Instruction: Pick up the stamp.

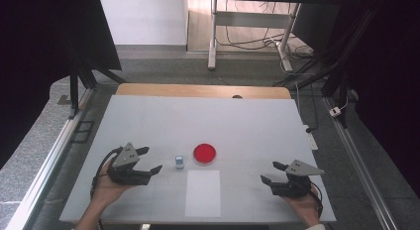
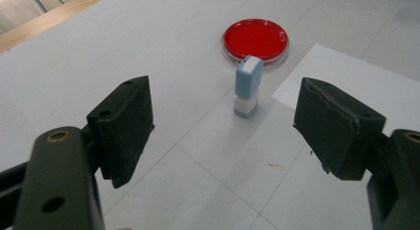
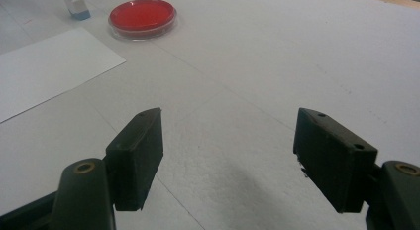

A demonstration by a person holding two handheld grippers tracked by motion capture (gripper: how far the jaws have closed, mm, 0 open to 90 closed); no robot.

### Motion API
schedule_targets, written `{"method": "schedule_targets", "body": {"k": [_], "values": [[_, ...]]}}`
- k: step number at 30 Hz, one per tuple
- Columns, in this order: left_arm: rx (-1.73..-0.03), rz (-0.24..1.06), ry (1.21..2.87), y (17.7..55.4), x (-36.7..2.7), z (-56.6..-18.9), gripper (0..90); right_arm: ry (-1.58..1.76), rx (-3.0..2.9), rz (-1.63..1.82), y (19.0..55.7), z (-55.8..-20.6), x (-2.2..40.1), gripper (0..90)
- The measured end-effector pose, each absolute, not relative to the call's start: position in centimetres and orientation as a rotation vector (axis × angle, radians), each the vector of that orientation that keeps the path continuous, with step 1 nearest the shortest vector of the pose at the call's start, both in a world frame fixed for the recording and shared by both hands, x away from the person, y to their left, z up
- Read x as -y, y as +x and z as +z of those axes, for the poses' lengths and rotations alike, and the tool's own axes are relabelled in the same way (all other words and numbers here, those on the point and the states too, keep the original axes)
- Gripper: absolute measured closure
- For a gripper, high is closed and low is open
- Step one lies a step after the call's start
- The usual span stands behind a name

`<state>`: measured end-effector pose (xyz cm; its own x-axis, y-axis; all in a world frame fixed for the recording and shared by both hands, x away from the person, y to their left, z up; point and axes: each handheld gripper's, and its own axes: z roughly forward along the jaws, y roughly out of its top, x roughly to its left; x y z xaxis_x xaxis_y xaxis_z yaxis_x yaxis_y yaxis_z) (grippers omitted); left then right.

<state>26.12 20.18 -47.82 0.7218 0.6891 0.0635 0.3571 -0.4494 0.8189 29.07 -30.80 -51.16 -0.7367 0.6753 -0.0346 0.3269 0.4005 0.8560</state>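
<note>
Standing stamp [image 2: 248,86] ahead of left tongs [image 2: 223,126]

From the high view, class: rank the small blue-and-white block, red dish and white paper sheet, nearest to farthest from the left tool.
1. Small blue-and-white block, just right of the left tool.
2. Red dish, beyond the block.
3. White paper sheet, too close to call against the dish.

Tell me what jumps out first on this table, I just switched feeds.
The red dish near the table's middle grabs the eye, with a small blue-and-white block standing upright just to its left. A white paper sheet lies flat nearer the person, and the left gripper and right gripper sit open at either side.
</note>
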Motion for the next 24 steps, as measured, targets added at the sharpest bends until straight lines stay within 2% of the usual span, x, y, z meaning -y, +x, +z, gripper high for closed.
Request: {"method": "schedule_targets", "body": {"k": [11, 24], "values": [[-0.738, 0.445, 2.121, 27.6, -19.0, -47.2, 22.9, 0.866, -2.284, 1.272, 29.1, -51.2, 30.8, 27.3], [-0.66, 0.447, 2.185, 29.3, -17.0, -45.0, 22.7, 0.87, -2.269, 1.289, 28.9, -51.0, 31.0, 27.2]]}}
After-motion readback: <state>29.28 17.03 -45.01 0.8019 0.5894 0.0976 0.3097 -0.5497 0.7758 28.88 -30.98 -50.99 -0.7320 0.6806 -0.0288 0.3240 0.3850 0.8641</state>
